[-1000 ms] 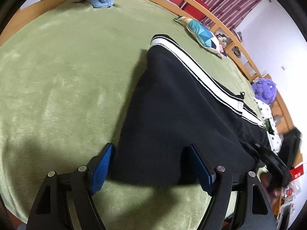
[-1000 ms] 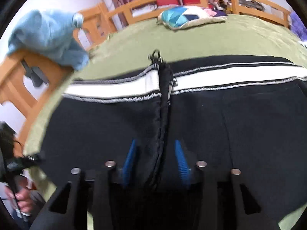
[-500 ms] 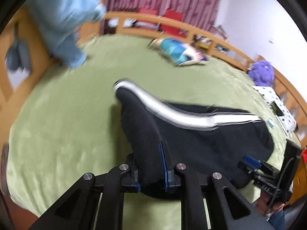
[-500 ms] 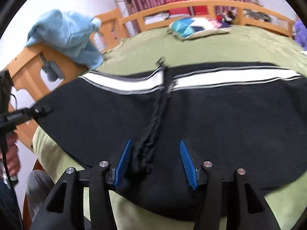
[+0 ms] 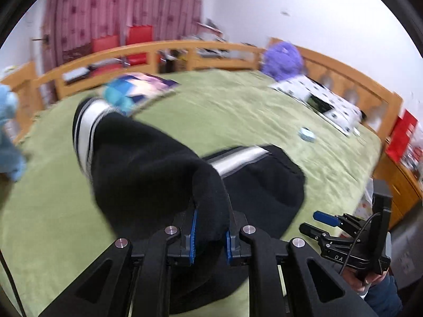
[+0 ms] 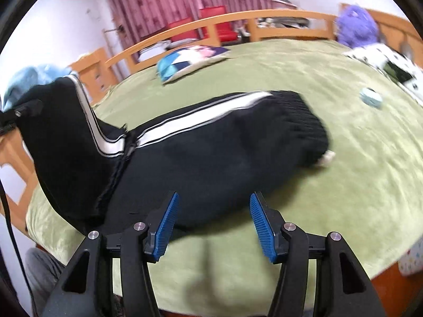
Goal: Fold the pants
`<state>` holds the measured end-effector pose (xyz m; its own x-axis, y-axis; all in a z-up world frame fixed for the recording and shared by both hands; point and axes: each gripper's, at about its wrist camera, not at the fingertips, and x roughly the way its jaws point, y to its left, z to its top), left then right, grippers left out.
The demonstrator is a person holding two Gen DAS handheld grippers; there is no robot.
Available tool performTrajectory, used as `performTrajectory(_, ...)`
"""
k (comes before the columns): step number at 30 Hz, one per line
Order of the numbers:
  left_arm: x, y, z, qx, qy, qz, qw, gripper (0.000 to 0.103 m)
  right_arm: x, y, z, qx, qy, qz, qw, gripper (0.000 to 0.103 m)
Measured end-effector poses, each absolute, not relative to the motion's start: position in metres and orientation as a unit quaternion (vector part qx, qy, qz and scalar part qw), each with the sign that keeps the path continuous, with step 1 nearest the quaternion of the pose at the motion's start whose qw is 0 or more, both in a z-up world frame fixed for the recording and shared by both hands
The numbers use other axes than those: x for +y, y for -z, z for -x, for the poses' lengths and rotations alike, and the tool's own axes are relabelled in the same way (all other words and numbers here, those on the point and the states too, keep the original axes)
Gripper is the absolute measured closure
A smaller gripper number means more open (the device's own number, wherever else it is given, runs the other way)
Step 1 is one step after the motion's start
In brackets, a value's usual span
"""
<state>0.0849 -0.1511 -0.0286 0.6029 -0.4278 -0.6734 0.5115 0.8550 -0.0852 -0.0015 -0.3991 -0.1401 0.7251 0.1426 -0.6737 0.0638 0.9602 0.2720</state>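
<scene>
The black pants (image 6: pixel 211 153) with a white side stripe lie across the green blanket. My left gripper (image 5: pixel 211 227) is shut on a thick fold of the black cloth and holds that end raised, so the striped leg (image 5: pixel 84 126) arches up over the rest. In the right wrist view this lifted part stands tall at the left (image 6: pixel 66 137). My right gripper (image 6: pixel 215 227) is at the near edge of the pants, its jaws opening. The cloth's edge reaches just between its blue pads (image 6: pixel 166 224), which do not press on it.
The green blanket (image 6: pixel 343 171) covers a bed with a wooden rail (image 6: pixel 277 15). On it lie a colourful pillow (image 6: pixel 190 58), a purple plush (image 6: pixel 357 26), a spotted white cloth (image 5: pixel 322 103) and a small pale blue round thing (image 6: pixel 371 97). A light blue cloth (image 5: pixel 8 137) hangs at the left.
My left gripper shut on the pants' end, then lifted it up and carried it over the rest. My right gripper widened off the middle seam and moved right along the near edge.
</scene>
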Motion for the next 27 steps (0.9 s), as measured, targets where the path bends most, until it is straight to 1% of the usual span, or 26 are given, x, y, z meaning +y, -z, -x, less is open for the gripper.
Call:
performTrajectory(2,-0.177,0.045,-0.083,0.380,0.289,-0.066,0.876,0.088,-0.412,0.142,0.009,0.367,-0.007,-0.145,0.919,0.047)
performTrajectory(4,-0.190,0.058,-0.080,0.401,0.306,-0.070,0.860,0.084,-0.419,0.145,0.009,0.369,-0.001,-0.150,0.917,0.047)
performTrajectory(7,-0.189,0.070,-0.079,0.424,0.324,-0.047,0.845,0.079,-0.426,0.149,0.010,0.371,-0.005,-0.166,0.914,0.047)
performTrajectory(9,-0.181,0.072,-0.076,0.423,0.326,-0.036,0.845,0.077,-0.424,0.149,0.006,0.370,-0.013,-0.172,0.913,0.047)
performTrajectory(11,-0.170,0.071,-0.072,0.416,0.312,-0.045,0.853,0.069,-0.416,0.147,-0.001,0.365,-0.027,-0.174,0.914,0.047)
performTrajectory(12,-0.165,0.071,-0.071,0.413,0.304,-0.045,0.857,0.059,-0.414,0.146,-0.004,0.363,-0.033,-0.175,0.915,0.047)
performTrajectory(13,-0.158,0.071,-0.071,0.412,0.298,-0.042,0.860,0.056,-0.409,0.144,-0.009,0.359,-0.042,-0.179,0.915,0.047)
performTrajectory(18,-0.115,0.076,-0.077,0.422,0.258,-0.017,0.869,0.056,-0.371,0.146,-0.040,0.358,-0.085,-0.179,0.912,0.047)
performTrajectory(21,-0.093,0.079,-0.078,0.427,0.239,-0.005,0.872,0.056,-0.345,0.162,-0.066,0.388,-0.097,-0.161,0.902,0.047)
performTrajectory(23,-0.079,0.080,-0.075,0.426,0.227,-0.002,0.876,0.056,-0.331,0.182,-0.086,0.426,-0.079,-0.150,0.889,0.047)
performTrajectory(25,-0.070,0.080,-0.075,0.423,0.217,-0.004,0.880,0.056,-0.327,0.197,-0.097,0.440,-0.069,-0.159,0.881,0.044)
performTrajectory(27,-0.062,0.080,-0.074,0.419,0.213,-0.006,0.883,0.055,-0.325,0.201,-0.097,0.427,-0.065,-0.173,0.885,0.036)
